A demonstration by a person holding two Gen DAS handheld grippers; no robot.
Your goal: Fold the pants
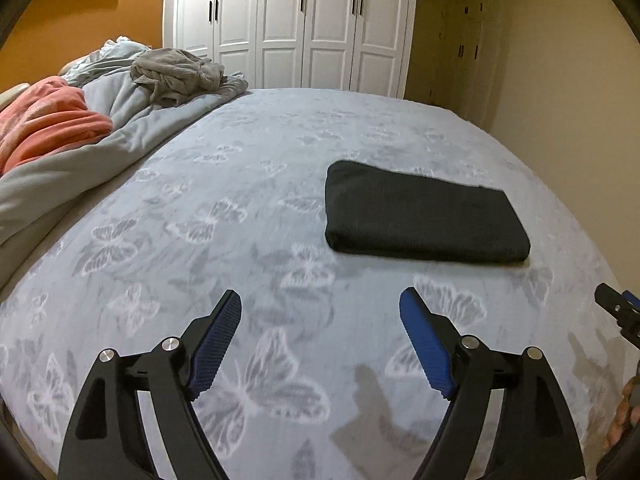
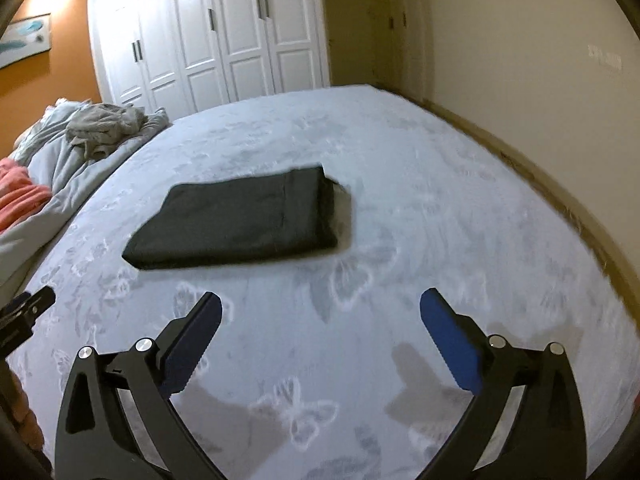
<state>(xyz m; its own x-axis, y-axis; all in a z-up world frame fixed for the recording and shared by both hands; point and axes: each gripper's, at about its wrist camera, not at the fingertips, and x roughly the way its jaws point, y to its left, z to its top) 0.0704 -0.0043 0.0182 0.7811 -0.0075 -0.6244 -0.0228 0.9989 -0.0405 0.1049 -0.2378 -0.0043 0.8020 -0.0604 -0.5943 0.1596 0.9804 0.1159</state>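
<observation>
The left gripper [image 1: 320,304] and right gripper [image 2: 320,304] are held spread and empty above the bed [image 1: 240,208], so the folded pants [image 1: 424,216] could be undone only if snagged.

Open bedspread [image 1: 248,208] surrounds the folded pants [image 1: 420,216]; heaped bedding [image 1: 120,104] seemingly crowds the left.

One folded black pants [image 1: 424,216] lies on one bed [image 1: 240,208]. Two grippers: left [image 1: 320,320], right [image 2: 320,320], two blue pads each. Far left: one grey garment [image 1: 176,74], one pink blanket [image 1: 44,120], one grey duvet [image 1: 120,120]. One wardrobe [image 1: 288,24], six doors. One picture [image 2: 24,38].
</observation>
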